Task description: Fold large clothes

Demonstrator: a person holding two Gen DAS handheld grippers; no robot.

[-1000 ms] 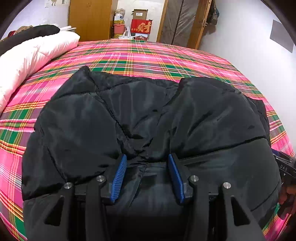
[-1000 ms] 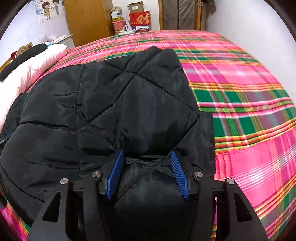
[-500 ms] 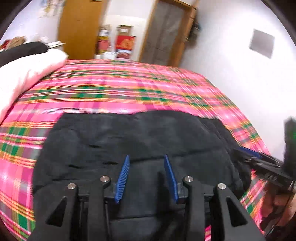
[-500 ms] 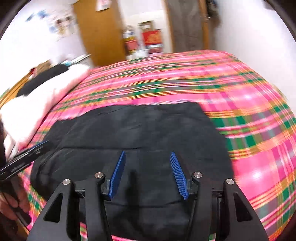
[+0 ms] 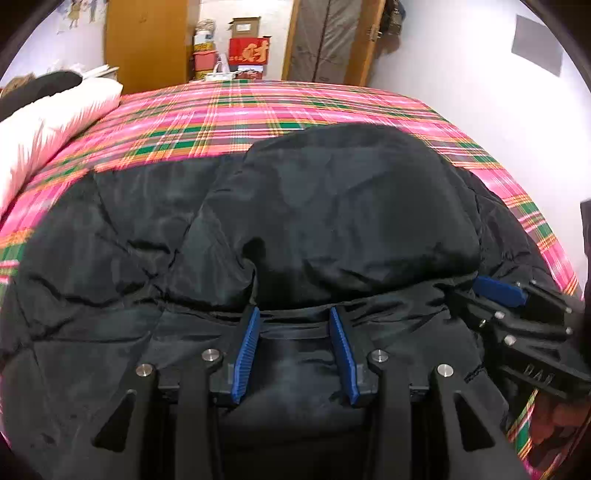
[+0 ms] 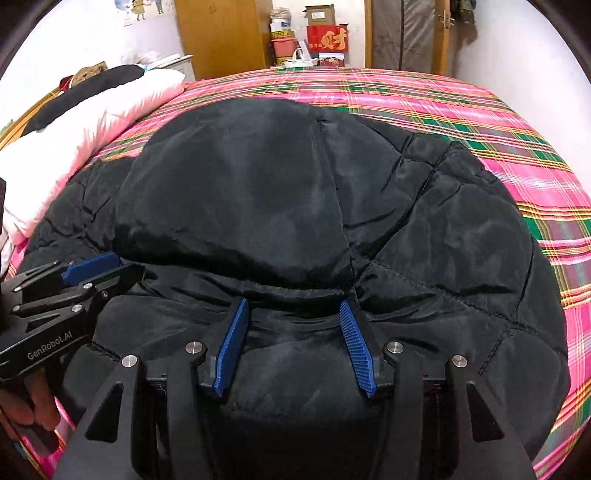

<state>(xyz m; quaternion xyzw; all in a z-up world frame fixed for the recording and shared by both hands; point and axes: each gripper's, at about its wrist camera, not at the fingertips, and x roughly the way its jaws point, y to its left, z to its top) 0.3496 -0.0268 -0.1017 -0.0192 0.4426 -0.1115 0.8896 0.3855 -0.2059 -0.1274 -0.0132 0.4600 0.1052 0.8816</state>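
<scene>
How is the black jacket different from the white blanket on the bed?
The black jacket is dark, shiny and quilted; the white blanket is pale and looks fluffy. The jacket lies spread across the middle of the plaid bedsheet; the blanket is bunched along its left edge. The jacket looks bigger in view. Both rest on the same bed.

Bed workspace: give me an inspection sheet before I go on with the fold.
Surface: bed with pink plaid sheet, bare along its far side.
Job's things: black quilted jacket spread over the near part of the bed, a puffy fold lying on top.
Clutter: white duvet with a dark garment on it, left of the jacket.
Grippers: left gripper and right gripper side by side at the jacket's near edge, fabric bunched between the blue fingers; whether the pads press it, I cannot tell.
Cables: nothing seen.
Surroundings: wooden wardrobe, stacked boxes, door, white walls.
</scene>
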